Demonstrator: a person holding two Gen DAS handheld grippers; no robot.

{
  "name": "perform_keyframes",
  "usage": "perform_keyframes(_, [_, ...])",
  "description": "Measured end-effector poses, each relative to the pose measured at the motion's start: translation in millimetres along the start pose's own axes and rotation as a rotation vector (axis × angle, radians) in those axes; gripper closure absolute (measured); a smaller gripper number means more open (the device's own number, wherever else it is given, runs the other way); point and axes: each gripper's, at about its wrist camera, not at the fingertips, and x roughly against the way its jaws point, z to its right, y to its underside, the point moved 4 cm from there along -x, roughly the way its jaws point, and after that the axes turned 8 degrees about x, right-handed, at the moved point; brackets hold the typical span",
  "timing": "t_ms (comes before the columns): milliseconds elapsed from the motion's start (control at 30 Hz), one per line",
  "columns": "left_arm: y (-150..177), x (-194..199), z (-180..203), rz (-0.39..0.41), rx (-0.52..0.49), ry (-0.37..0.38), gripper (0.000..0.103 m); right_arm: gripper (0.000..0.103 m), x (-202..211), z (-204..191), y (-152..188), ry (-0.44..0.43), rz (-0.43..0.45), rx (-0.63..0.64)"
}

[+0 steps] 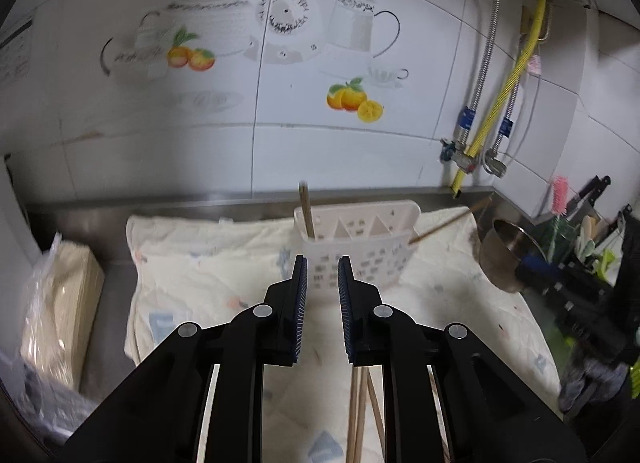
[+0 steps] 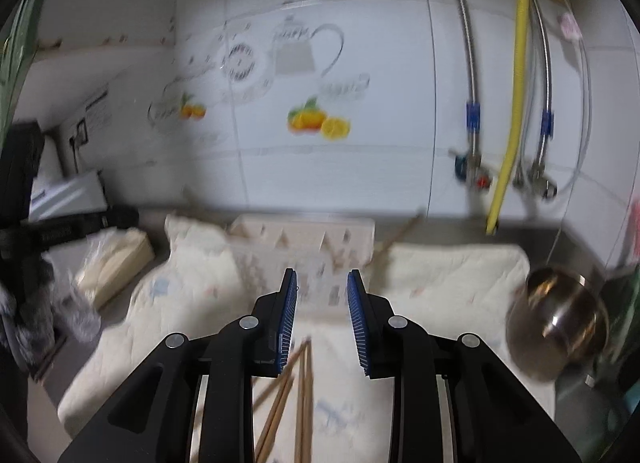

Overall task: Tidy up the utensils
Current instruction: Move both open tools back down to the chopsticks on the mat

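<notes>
Left tongs (image 1: 322, 263): lower centre of the left wrist view, jaws a little apart, nothing between the pads. Right tongs (image 2: 322, 277): lower centre of the right wrist view, jaws somewhat apart, nothing gripped. Utensil basket (image 1: 360, 251): pale perforated plastic with inner dividers, centre of frame just beyond the left tongs, standing on a cream patterned cloth (image 1: 200, 263) spread over the steel worktop (image 1: 116, 223). One chopstick (image 1: 307, 209) stands upright in the basket's left compartment; a second chopstick (image 1: 448, 223) leans out past its right end. Loose chopsticks (image 2: 302, 395): several lying on the cloth at bottom centre, below and between the right tongs; in the left view they run under the right finger. Metal bowl (image 2: 556, 323): tilted, right edge of frame. Bagged pale stack (image 1: 60, 303): left edge. Wall tiles (image 1: 160, 167): white, printed with teapots, a plate, oranges and lemons; lettering on the teapot decals is too blurred to read. Yellow hose (image 1: 508, 87) and braided metal hoses with blue tags, upper right; tag writing illegible.
</notes>
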Motion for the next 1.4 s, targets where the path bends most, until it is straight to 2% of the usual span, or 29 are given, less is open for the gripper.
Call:
perform_keyframes(133, [27.3,12.0,-6.5,0.001,0.01,-0.01,0.082,0.077,3.0,-15.0,40.5,0.005,-0.052,0.025])
perform_keyframes(267, [55.6,21.2,-15.4,-0.007,0.02,-0.038,0.082,0.077,1.5,-29.3,86.3,0.007,-0.123,0.062])
perform_keyframes(400, [85.3,25.5,-28.4,-0.034,0.074,-0.033,0.082,0.079,-4.4,-37.5,125.5,-0.012,-0.19,0.063])
perform_keyframes(600, [120.4,27.1,-40.5,-0.077,0.109,-0.048,0.082,0.086,-20.9,-38.8,167.3,-0.032,-0.29,0.048])
perform_keyframes(933, [152.2,19.0,-46.4,-0.142,0.124,-0.052,0.082,0.093,-41.2,-39.2,179.7,-0.052,-0.337,0.034])
perform_keyframes(1400, [175.5,1.8,-35.2,-0.217,0.086,-0.028,0.082,0.094,-51.7,-41.1,183.6,-0.05,-0.367,0.055])
